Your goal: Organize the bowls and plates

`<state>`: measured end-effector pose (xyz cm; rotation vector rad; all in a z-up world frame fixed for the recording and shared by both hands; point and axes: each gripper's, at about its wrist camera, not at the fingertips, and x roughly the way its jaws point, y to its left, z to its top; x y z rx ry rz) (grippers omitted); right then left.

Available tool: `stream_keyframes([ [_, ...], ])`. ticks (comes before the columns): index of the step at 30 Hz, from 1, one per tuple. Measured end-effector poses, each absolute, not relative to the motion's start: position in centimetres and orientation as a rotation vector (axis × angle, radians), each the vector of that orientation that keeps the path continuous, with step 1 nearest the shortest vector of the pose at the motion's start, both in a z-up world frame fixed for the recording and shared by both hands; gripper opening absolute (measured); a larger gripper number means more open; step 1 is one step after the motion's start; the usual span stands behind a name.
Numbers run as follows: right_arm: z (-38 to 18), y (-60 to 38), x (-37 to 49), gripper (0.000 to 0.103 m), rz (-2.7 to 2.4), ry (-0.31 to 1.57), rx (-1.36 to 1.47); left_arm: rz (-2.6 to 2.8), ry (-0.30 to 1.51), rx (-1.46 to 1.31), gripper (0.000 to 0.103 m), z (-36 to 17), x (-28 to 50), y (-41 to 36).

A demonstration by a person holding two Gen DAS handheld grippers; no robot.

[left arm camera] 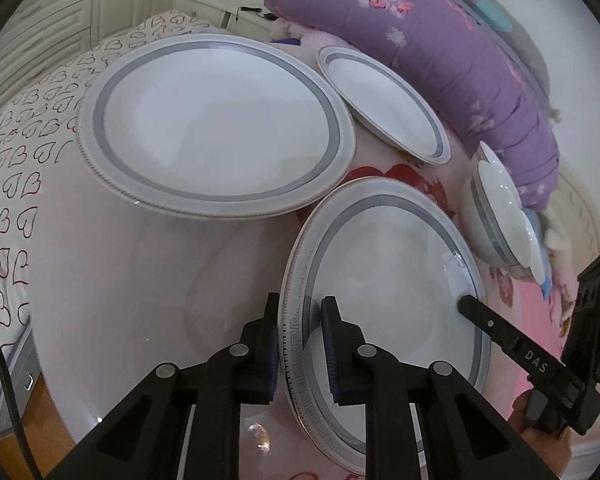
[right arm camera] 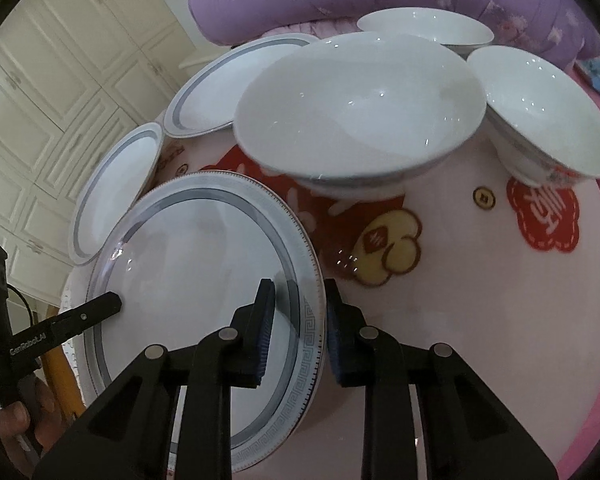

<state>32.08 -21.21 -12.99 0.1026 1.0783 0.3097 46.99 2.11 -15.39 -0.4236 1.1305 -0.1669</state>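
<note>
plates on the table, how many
3: the key-pattern plate nearest, clamped by both grippers; a big plate at far left; a smaller plate behind. The big one may be a stack.

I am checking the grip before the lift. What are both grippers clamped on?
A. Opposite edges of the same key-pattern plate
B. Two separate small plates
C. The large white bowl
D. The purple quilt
A: the left gripper and right gripper each pinch the rim of the key-pattern plate, one on each side.
</note>
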Motion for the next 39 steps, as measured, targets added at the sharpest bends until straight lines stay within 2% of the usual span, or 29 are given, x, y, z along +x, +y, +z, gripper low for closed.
stream_keyframes([
  [17, -10.1, -18.1, 25.0, 0.024, 0.389, 1.043, 0.065, -0.165, 1.085, -0.436, 0.016, -10.9, 39.1, 7.2],
  [27, -11.8, -15.9, 23.5, 0.024, 0.406, 1.073, 0.037, -0.124, 1.109, -0.445, 0.017, -11.2, 35.7, 10.1],
  [39, -14.4, -14.7, 24.3, 0.024, 0.398, 1.097, -0.015, -0.104, 1.097, -0.399, 0.018, -12.3, 36.6, 9.6],
])
